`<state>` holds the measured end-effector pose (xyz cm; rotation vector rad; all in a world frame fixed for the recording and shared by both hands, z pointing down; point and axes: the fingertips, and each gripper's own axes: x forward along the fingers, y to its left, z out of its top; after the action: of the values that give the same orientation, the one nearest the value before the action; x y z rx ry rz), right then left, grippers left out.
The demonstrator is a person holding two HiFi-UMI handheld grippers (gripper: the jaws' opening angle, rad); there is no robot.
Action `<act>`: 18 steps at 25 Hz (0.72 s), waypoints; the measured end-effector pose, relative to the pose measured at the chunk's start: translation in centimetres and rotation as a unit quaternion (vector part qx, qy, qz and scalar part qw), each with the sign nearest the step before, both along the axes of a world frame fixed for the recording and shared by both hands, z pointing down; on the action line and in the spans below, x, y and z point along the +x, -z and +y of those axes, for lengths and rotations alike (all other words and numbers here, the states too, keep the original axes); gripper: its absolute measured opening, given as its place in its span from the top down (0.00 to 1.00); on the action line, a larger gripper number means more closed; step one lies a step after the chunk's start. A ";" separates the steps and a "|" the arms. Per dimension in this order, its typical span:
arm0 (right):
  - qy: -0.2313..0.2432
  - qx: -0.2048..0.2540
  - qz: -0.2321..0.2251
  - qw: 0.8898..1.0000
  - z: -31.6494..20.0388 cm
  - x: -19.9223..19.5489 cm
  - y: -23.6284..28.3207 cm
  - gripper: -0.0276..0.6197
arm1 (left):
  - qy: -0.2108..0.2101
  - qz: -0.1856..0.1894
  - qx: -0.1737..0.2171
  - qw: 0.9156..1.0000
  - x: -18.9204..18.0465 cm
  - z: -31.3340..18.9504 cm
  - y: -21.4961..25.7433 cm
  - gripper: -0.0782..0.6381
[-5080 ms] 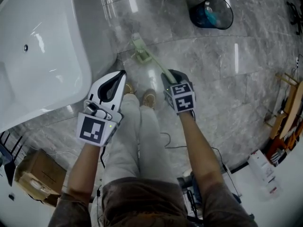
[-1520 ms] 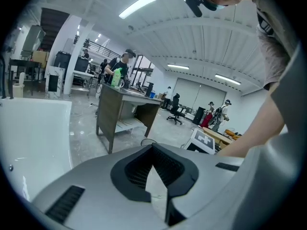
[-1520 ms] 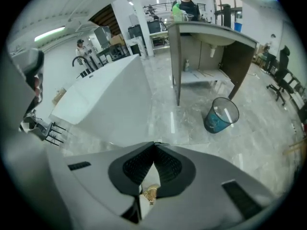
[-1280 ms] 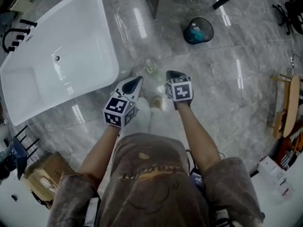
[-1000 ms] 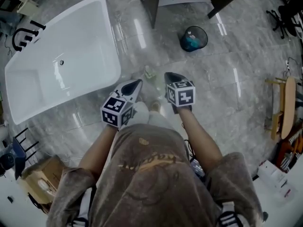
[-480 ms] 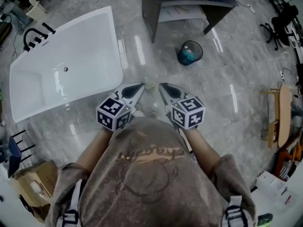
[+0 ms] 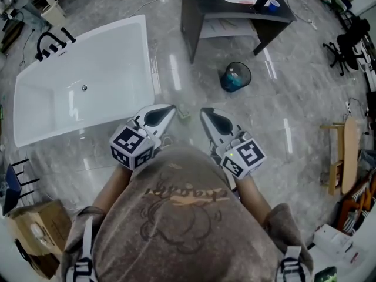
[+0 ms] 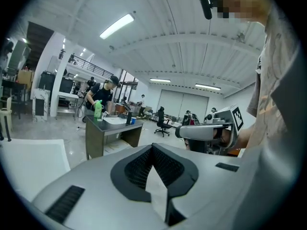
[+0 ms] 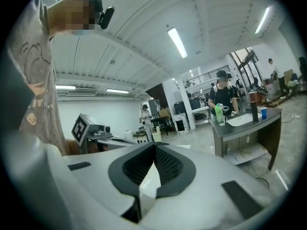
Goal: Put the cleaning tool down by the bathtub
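The white bathtub (image 7: 88,75) stands at the upper left in the head view. The pale green cleaning tool (image 7: 184,114) lies on the grey floor off the tub's near corner; only a small part shows between my grippers. Above it my left gripper (image 7: 171,107) and right gripper (image 7: 203,111) hang side by side at waist height, both shut with nothing in them. The left gripper view shows its jaws (image 8: 152,148) closed tip to tip, pointing level across the room. In the right gripper view the jaws (image 9: 154,147) are closed as well.
A dark desk (image 7: 235,10) stands ahead, with a black bin holding something blue (image 7: 236,76) beside it. A cardboard box (image 7: 35,234) sits at the lower left and a wooden rack (image 7: 343,157) at the right. People stand at a desk far off.
Five seconds ago my right gripper held the tool's handle low by the tub; now the tool lies on the floor and both grippers have risen, empty, as the person straightened up.
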<state>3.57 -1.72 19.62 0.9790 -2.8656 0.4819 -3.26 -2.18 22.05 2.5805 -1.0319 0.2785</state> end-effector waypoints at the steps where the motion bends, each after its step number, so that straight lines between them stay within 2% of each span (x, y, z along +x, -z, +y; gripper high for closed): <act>1: -0.003 0.002 -0.004 1.000 0.0 0.1 0.2 0.95 | 0.000 0.003 0.009 1.000 -0.1 -0.1 0.3 0.89; 8: -0.003 0.015 -0.012 1.000 0.1 0.7 1.0 0.95 | 0.000 0.019 0.040 0.999 0.4 -0.5 1.9 0.89; 18: -0.007 0.022 -0.022 0.999 -0.9 0.3 1.6 0.95 | 0.015 0.034 0.049 0.998 -0.1 -1.1 2.5 0.89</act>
<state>3.91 -2.67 18.00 1.0083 -2.9217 0.4477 -3.32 -3.29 19.57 2.6382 -1.0849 0.1357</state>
